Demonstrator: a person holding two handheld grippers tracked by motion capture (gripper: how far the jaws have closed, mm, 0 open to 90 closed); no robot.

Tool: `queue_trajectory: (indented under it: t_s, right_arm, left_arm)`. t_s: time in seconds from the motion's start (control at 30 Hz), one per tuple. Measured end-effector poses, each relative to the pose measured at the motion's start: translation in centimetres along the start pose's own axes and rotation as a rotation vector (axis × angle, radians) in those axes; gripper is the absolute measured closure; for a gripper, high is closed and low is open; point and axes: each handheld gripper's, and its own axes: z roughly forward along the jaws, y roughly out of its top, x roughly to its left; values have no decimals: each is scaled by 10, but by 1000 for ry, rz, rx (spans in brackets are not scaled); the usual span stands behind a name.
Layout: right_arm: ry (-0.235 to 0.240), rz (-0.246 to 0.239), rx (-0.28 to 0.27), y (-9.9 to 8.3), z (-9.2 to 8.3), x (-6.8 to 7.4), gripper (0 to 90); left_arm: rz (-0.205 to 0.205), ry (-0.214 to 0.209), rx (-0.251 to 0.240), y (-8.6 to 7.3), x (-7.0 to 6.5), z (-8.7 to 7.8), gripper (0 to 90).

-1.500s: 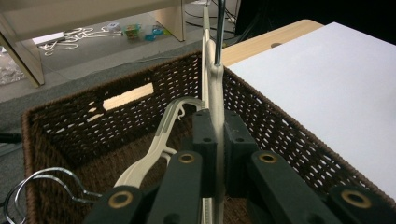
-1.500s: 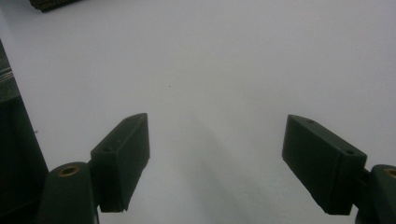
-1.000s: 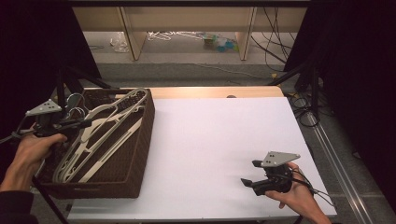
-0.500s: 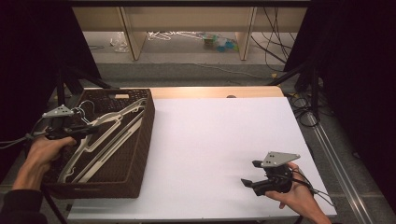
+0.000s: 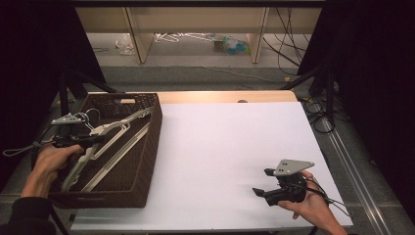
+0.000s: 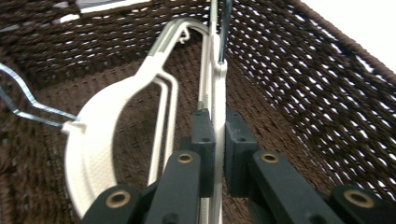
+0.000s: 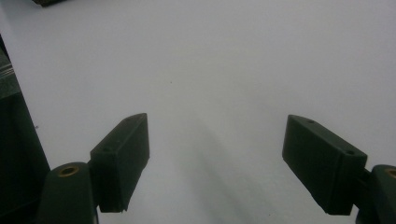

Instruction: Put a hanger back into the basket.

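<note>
The brown woven basket (image 5: 142,161) sat at the left edge of the white worktop (image 5: 230,156), and in it lay a heap of pale hangers (image 5: 105,161), their wire hooks toward the basket's far left corner. Down inside it, the left gripper (image 5: 95,140) had its jaws pinched tight on one thin white hanger (image 6: 217,107), the pads squeezing its narrow arm edge-on, while a broader cream hanger (image 6: 100,140) lay against the weave just beside it. Since a second earlier that left hand had dropped from above the basket's left rim into the basket, and the clamped hanger had gone down with it onto the pile. Over by the near right corner, the right gripper (image 5: 262,183) hadn't budged, jaws spread wide with nothing between them above bare worktop. Beyond the far edge ran a wooden strip (image 5: 225,96), then floor with cables (image 5: 288,34) and a low shelf.
</note>
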Motion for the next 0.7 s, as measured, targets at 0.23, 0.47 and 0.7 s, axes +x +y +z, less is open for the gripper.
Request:
queue_trajectory:
  t_s: [0.23, 0.47, 0.7]
  right_arm:
    - [-1, 1, 1, 0, 1, 0, 238]
    - [-3, -3, 0, -1, 1, -1, 238]
    - [-5, 1, 0, -1, 2, -1, 237]
  left_arm:
    - [76, 82, -1, 0, 12, 3, 806]
    - [60, 162, 37, -7, 19, 1, 777]
    - [38, 160, 37, -18, 29, -3, 752]
